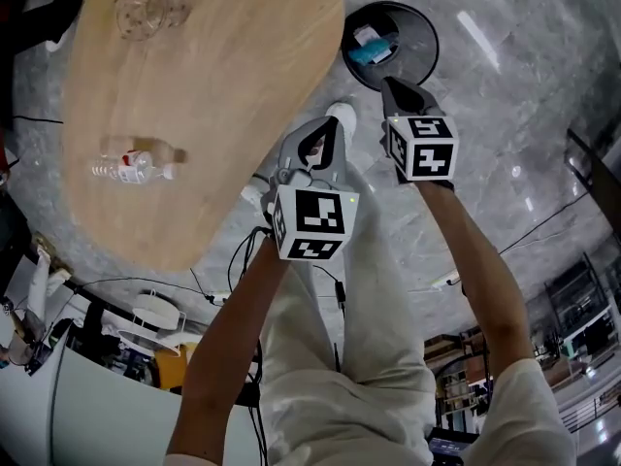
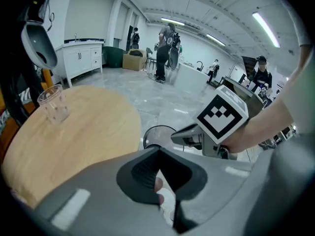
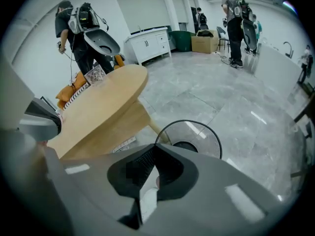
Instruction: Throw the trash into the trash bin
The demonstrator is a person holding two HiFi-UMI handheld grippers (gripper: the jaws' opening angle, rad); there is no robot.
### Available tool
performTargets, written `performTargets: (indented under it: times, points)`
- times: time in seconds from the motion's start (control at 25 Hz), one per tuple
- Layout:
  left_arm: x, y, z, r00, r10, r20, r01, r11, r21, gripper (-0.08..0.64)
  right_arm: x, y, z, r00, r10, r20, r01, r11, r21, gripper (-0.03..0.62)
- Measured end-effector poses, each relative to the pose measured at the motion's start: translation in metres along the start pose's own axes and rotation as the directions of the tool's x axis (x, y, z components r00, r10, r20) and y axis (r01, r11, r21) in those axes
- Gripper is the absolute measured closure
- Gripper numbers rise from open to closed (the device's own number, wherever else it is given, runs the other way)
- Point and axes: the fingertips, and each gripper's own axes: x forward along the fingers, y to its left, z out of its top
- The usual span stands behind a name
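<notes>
Toward the left side of the oval wooden table (image 1: pixel 213 115) a clear plastic bottle (image 1: pixel 136 164) with a red label lies on its side. Its long axis runs left to right across the table, and what looks like the cap end is turned toward the grippers. At the table's far end a clear plastic cup (image 1: pixel 147 8) stands upright. Both look like trash not yet thrown away.

Just off the table's right edge hangs the left gripper (image 1: pixel 333 129), its fingers clenched tip to tip on nothing. Further right of the table is the right gripper (image 1: pixel 391 87), fingers likewise pressed together and empty. The bottle therefore lies to the left of both sets of fingers, with the left gripper nearer. The likely next move is a reach back over the table to take the bottle across its narrow width.

Off the table's far right corner the black round trash bin (image 1: pixel 422 47) stands on the grey marble floor (image 1: pixel 505 85) and already holds blue and white scraps (image 1: pixel 372 47). Beyond the table is a bright white hall with a white cabinet (image 2: pixel 81 58) and people (image 2: pixel 165 48) standing.
</notes>
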Motion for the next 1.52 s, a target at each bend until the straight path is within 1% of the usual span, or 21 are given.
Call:
performTargets:
  times: [0.2, 0.36, 0.44, 0.56, 0.76, 1.0, 1.08, 1.16, 1.24, 1.28, 1.32, 1.36, 1.44, 1.52]
  points:
    - [-0.026, 0.015, -0.014, 0.999, 0.025, 0.021, -0.025, 1.000, -0.008, 0.560, -0.021, 0.035, 0.011, 0.999, 0.005, 0.035, -0.004, 0.999, -0.033, 0.569]
    - [-0.051, 0.030, -0.026, 0.998, 0.053, 0.040, -0.052, 0.998, -0.034, 0.560, -0.036, 0.066, 0.019, 0.998, 0.011, 0.068, -0.008, 0.998, -0.056, 0.569]
    - [-0.067, 0.036, -0.034, 0.997, 0.069, 0.042, -0.067, 0.997, -0.045, 0.560, -0.042, 0.087, 0.020, 0.997, 0.028, 0.077, -0.022, 0.997, -0.076, 0.569]
    - [-0.084, 0.042, -0.041, 0.994, 0.097, 0.053, -0.092, 0.993, -0.079, 0.560, -0.051, 0.115, 0.024, 0.995, 0.065, 0.080, -0.054, 0.990, -0.129, 0.569]
    - [-0.116, 0.057, -0.054, 0.988, 0.136, 0.076, -0.125, 0.982, -0.139, 0.560, -0.062, 0.168, 0.033, 0.987, 0.128, 0.097, -0.104, 0.969, -0.224, 0.569]
    - [-0.159, 0.090, -0.087, 0.974, 0.209, 0.087, -0.183, 0.954, -0.239, 0.560, -0.059, 0.239, 0.036, 0.975, 0.203, 0.091, -0.163, 0.931, -0.326, 0.569]
    - [-0.173, 0.104, -0.100, 0.967, 0.240, 0.085, -0.208, 0.937, -0.280, 0.560, -0.059, 0.262, 0.035, 0.971, 0.225, 0.084, -0.181, 0.916, -0.357, 0.569]
    - [-0.188, 0.123, -0.114, 0.956, 0.282, 0.082, -0.241, 0.912, -0.331, 0.560, -0.058, 0.281, 0.033, 0.968, 0.238, 0.077, -0.194, 0.909, -0.369, 0.569]
    - [-0.202, 0.146, -0.129, 0.940, 0.333, 0.075, -0.278, 0.874, -0.398, 0.559, -0.056, 0.298, 0.032, 0.966, 0.247, 0.073, -0.203, 0.904, -0.376, 0.569]
    - [-0.209, 0.157, -0.135, 0.932, 0.356, 0.071, -0.293, 0.853, -0.432, 0.540, -0.054, 0.305, 0.031, 0.965, 0.251, 0.070, -0.207, 0.901, -0.380, 0.569]
    - [-0.215, 0.168, -0.141, 0.924, 0.376, 0.068, -0.304, 0.832, -0.463, 0.502, -0.053, 0.311, 0.030, 0.965, 0.255, 0.067, -0.211, 0.899, -0.384, 0.569]
    - [-0.221, 0.178, -0.146, 0.917, 0.394, 0.067, -0.313, 0.812, -0.493, 0.479, -0.052, 0.318, 0.029, 0.964, 0.257, 0.063, -0.214, 0.897, -0.387, 0.569]
    - [-0.229, 0.195, -0.155, 0.906, 0.418, 0.063, -0.318, 0.772, -0.550, 0.446, -0.048, 0.329, 0.027, 0.964, 0.261, 0.053, -0.221, 0.893, -0.391, 0.569]
    - [-0.232, 0.206, -0.162, 0.901, 0.429, 0.059, -0.308, 0.731, -0.609, 0.406, -0.046, 0.337, 0.026, 0.963, 0.265, 0.044, -0.226, 0.889, -0.398, 0.569]
